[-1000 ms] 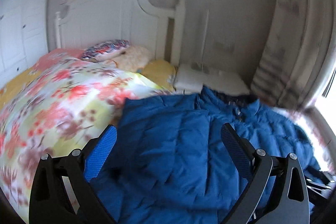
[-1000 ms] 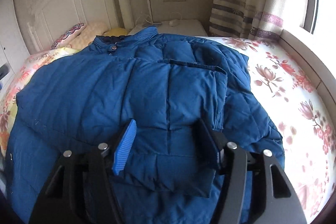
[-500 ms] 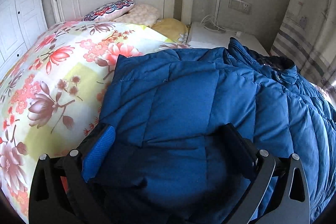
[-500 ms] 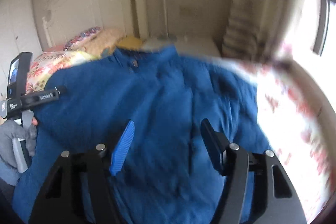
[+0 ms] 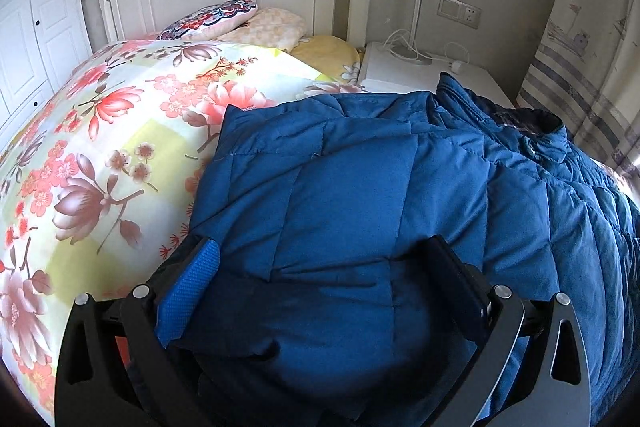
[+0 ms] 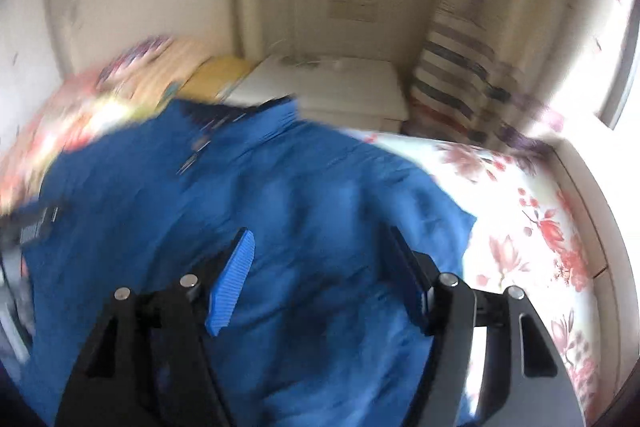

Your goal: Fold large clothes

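— Where is the jacket relative to the left gripper [image 5: 320, 267]?
— The blue quilted jacket [image 5: 360, 187] lies on the floral bedspread [image 5: 100, 155]; a padded fold bulges up between the spread jaws, touching both.
— And the right gripper [image 6: 322, 251]?
— Blurred view. Its jaws stand spread above the jacket [image 6: 280, 195], fabric filling the gap; whether they touch it, I cannot tell.

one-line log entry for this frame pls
stage: folding blue down jacket on floral quilt | left gripper: open, straddling jacket hem | right gripper: open above jacket, view blurred
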Demonstrator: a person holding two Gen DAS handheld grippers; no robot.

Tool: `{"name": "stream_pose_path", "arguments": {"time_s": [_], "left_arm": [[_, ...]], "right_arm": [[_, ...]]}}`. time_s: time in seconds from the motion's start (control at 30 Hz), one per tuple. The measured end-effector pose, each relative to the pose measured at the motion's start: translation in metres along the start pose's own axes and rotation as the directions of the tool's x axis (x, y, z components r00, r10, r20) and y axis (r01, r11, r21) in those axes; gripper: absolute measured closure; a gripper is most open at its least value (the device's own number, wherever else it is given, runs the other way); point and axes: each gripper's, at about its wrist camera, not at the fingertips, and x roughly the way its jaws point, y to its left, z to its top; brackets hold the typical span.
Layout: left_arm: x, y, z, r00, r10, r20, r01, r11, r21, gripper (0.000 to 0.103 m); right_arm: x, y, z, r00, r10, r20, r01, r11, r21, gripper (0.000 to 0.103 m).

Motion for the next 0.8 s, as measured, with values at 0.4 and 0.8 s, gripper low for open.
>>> {"name": "stream_pose_path", "arguments": {"time_s": [0.4, 0.8], "left_arm": [[-0.001, -0.001, 0.0, 1.0, 0.003, 0.004, -0.003, 1.0, -0.003, 0.004], [-0.001, -0.001, 0.0, 1.0, 0.001, 0.006, -0.001, 1.0, -0.007, 0.004]], "right_arm": [[0.043, -0.036, 0.022, 0.994, 0.028, -0.109, -0.023, 0.999, 0.046, 0.044], [0.053, 0.026, 0.05, 0.987, 0.009, -0.162, -0.033, 0.989, -0.145, 0.041]]}}
